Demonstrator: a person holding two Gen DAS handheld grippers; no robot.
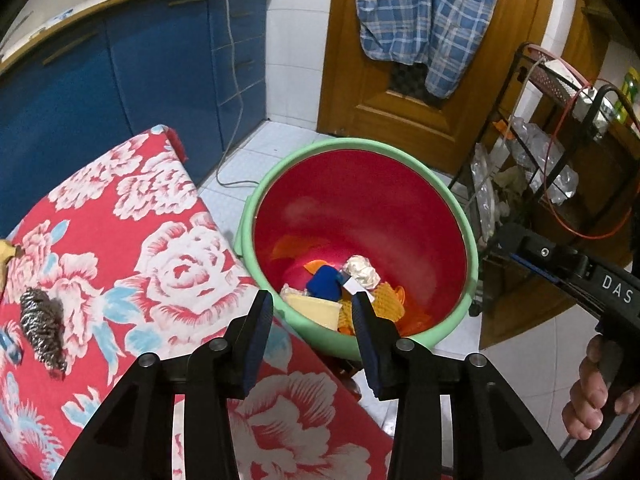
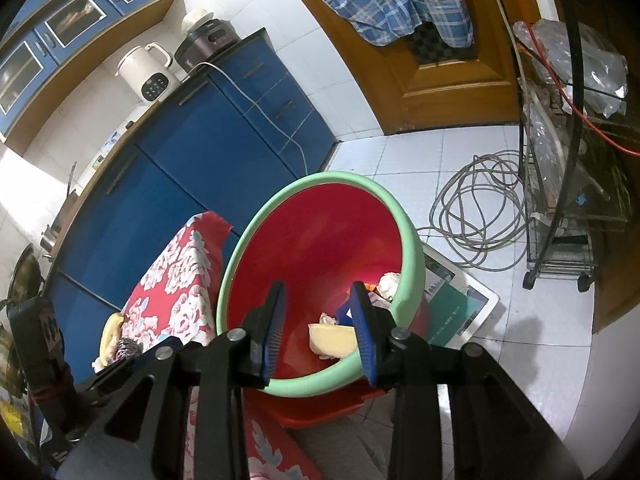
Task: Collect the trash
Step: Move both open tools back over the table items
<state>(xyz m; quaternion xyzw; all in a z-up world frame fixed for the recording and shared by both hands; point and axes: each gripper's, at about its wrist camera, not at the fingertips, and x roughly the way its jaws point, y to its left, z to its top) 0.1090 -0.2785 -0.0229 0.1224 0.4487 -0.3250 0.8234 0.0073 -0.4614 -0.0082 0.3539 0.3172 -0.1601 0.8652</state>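
While both grippers are hovering above it with nothing between their fingers, the round red plastic bin with a mint-green rim (image 1: 460, 216) is standing on the white tiled floor (image 2: 400, 152), just beside the edge of the tabletop covered in a red cloth with white flowers (image 1: 132, 216). The left gripper (image 1: 312, 300) is pointing down over the bin's near rim with its two fingers spread apart and empty; the right gripper (image 2: 318, 294) is likewise holding its fingers apart, empty, over the bin's opening. Inside the bin, trash is lying at the bottom: a crumpled white paper ball (image 1: 362, 271), a dark blue scrap (image 1: 326, 283), a pale yellow wedge-shaped piece (image 2: 334, 340), and orange netting and peel fragments (image 1: 390, 300). Still on the tabletop, well apart from the bin, a grey metal scouring pad (image 1: 42, 320) is lying on the cloth, with a yellow banana peel (image 2: 110, 334) near the far left edge. A person's right hand (image 1: 596, 396) is gripping the handle of the right gripper. Behind the bin, blue kitchen cabinets (image 2: 200, 152), a blue-and-white plaid shirt hanging on a wooden door (image 1: 428, 12), a coiled grey cable (image 2: 476, 216) and a black wire rack on wheels (image 2: 560, 240) are showing.
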